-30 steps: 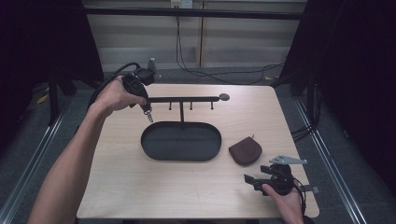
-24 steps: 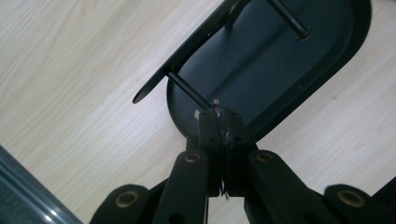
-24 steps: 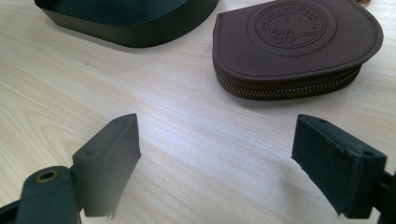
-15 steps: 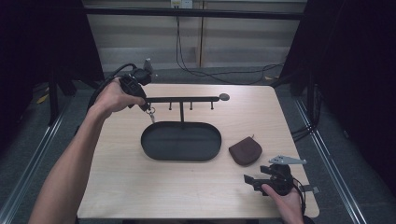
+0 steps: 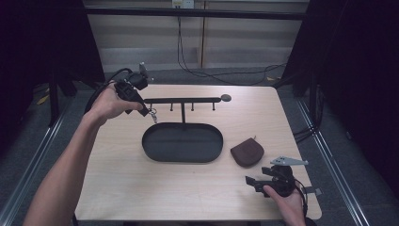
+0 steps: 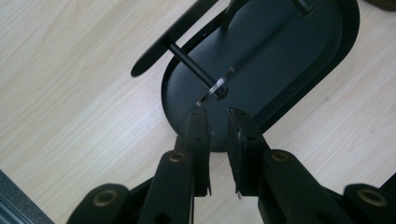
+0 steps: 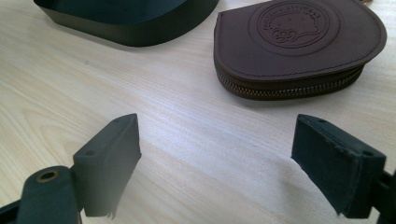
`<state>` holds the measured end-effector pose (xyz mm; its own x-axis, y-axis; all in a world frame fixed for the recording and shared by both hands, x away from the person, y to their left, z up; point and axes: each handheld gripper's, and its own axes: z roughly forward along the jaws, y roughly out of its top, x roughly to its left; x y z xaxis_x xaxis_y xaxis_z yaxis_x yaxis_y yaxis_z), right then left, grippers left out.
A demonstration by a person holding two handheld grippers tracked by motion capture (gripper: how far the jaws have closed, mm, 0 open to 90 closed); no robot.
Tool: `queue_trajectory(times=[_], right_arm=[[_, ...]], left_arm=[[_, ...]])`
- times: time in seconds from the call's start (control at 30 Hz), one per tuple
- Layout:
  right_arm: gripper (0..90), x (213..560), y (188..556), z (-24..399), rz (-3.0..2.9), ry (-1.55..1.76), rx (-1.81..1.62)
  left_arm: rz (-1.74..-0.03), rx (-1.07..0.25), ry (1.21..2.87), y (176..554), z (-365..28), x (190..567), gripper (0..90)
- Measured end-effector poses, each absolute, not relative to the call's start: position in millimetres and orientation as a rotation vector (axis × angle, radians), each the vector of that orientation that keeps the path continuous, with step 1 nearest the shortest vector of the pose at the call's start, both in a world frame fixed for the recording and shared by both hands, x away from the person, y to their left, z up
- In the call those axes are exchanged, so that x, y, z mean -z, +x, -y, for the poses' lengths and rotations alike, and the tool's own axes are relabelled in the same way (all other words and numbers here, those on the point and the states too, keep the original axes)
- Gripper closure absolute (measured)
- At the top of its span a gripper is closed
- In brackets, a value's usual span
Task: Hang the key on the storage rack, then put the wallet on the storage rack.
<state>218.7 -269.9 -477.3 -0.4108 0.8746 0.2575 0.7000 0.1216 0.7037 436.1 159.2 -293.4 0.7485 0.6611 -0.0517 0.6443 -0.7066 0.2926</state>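
Left gripper (image 5: 149,113): held in the person's left hand (image 5: 109,103) over the far left part of the bench (image 5: 117,188), at the left end of the hook rack. In the left gripper view its jaws stand a narrow gap apart with nothing between the pads; they have just been opening. Tips sit just short of the key ring.

Key ring (image 6: 215,88): small metal ring, hanging on the leftmost peg of the hook rack (image 5: 183,100), free of the jaws. In the high view it shows as a small glint (image 5: 153,114) under the left end of the bar.

Hook rack: black horizontal bar with short pegs, on one upright post that rises from the tray.

Tray (image 5: 155,153): black oval dish, centre of the bench, serving as the rack's base. In the left gripper view its floor (image 6: 289,56) lies below the ring.

Coin pouch (image 5: 247,151): brown leather, half-round, zip along the edge, embossed round emblem on top. Lies flat on the bench just right of the tray, apart from it. In the right gripper view (image 7: 299,44) it lies ahead of the jaws, untouched.

Right gripper (image 5: 249,181): held in the right hand (image 5: 284,200) at the near right corner of the bench, low over the wood. Jaws spread wide, holding nothing.
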Motion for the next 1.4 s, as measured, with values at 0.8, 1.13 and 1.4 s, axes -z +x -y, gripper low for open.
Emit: queue_trajectory(times=[0.8, 1.13, 1.4], right_arm=[[15.4, 476.8, 217.6, 269.4, -2.184, 1.542, -1.155], [15.2, 477.7, 220.2, 268.6, -2.188, 1.557, -1.149], [15.2, 477.3, 218.7, 269.6, -2.182, 1.549, -1.153]], left_arm=[[-1.015, -0.152, 2.448, 388.2, -187.7, 312.2, 30.4], [-1.005, -0.156, 2.366, 366.4, -211.0, 339.0, 17.2], [-1.032, -0.163, 2.232, 350.3, -233.2, 362.4, 17.9]])
